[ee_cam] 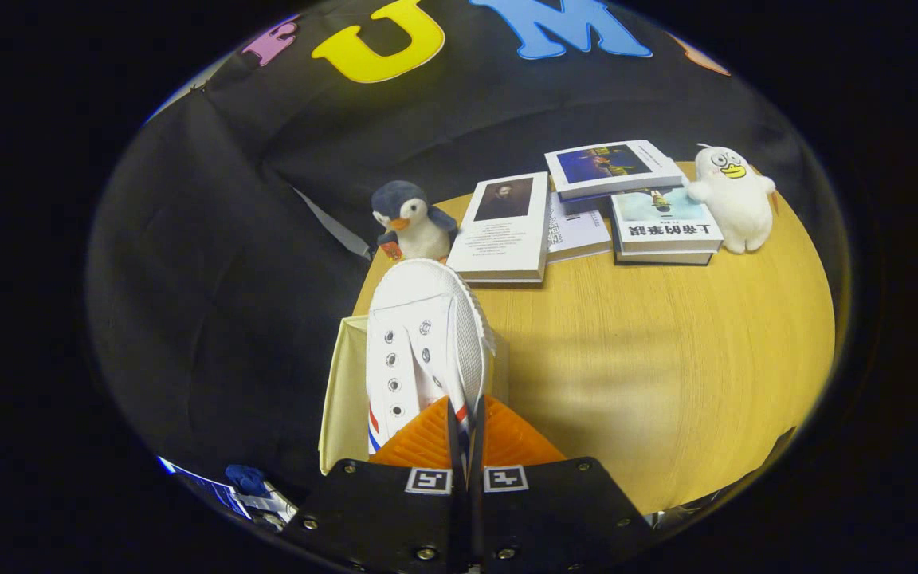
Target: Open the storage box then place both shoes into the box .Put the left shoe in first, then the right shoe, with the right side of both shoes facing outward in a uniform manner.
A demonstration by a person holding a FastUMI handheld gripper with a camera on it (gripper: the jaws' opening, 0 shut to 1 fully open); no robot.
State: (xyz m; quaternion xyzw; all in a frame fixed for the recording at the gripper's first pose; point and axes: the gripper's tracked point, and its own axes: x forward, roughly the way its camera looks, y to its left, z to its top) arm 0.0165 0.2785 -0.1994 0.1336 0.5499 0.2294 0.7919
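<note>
White shoe (425, 343) directly ahead of the fingers, rising from between them with the toe cap pointing away toward the penguin toy (409, 221); eyelets facing left, ribbed rubber sole edge facing right; red and blue stripes down at the heel end, just by the fingertips. Pale storage box (343, 399) beneath and behind the shoe, at the near left edge of the round wooden table (666, 375); shoe held over the box opening, or partly inside it, hard to say which.

Heel of the shoe hidden behind the fingers; most of the box covered by the shoe and the gripper body, only one pale wall and a bit of far rim visible; lid not discernible; inside of the box unseen.

Gripper (467, 434) nearly closed, fingers drawn almost together with only a thin slit between them; thin rear edge of the shoe pinched in that slit, both fingers pressing on it.

Beyond the shoe, several books (507, 227) lying flat on the far side of the table; white duck plush (734, 195) just beside the rightmost stack.
</note>
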